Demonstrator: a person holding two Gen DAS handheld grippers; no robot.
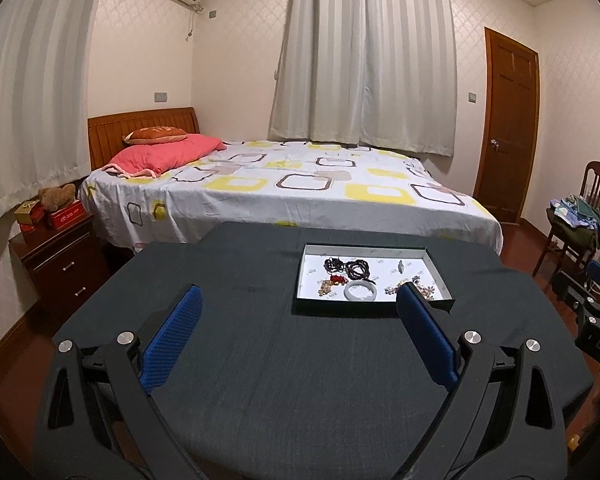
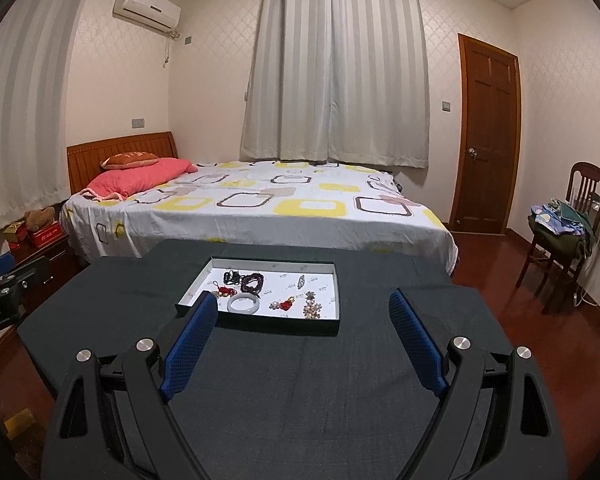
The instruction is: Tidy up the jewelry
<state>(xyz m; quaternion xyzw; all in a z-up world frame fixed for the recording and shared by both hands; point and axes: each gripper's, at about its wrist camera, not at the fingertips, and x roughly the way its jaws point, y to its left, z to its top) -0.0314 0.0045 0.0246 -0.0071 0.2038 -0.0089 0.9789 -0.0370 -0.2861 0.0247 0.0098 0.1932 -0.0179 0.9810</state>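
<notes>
Both grippers hang above the near half of a dark cloth-covered table [image 1: 260, 360], each with its blue-padded fingers spread wide and nothing between them. The left gripper [image 1: 300, 300] points at bare cloth just in front of a shallow dark-walled tray [image 1: 372, 307]; its right-hand finger [image 1: 424, 332] overlaps the tray's near right corner in that view. The right gripper [image 2: 304, 308] sits further right, so its left-hand finger [image 2: 190, 344] covers the tray's [image 2: 276, 326] near left corner.

The jewelry lies inside the tray on a white lining: a pale bangle [image 1: 361, 291] near the front wall, dark bead strands [image 1: 354, 267] behind it, a red tasselled piece [image 1: 337, 279] to the left. The tray stands toward the table's far edge, close to the bed [image 1: 300, 188], with open cloth on both sides and in front.

The right view shows pearl-like clusters [image 2: 312, 308] at the tray's front right plainly, which the left view's finger partly hides. The left view catches the other gripper at its right edge.
</notes>
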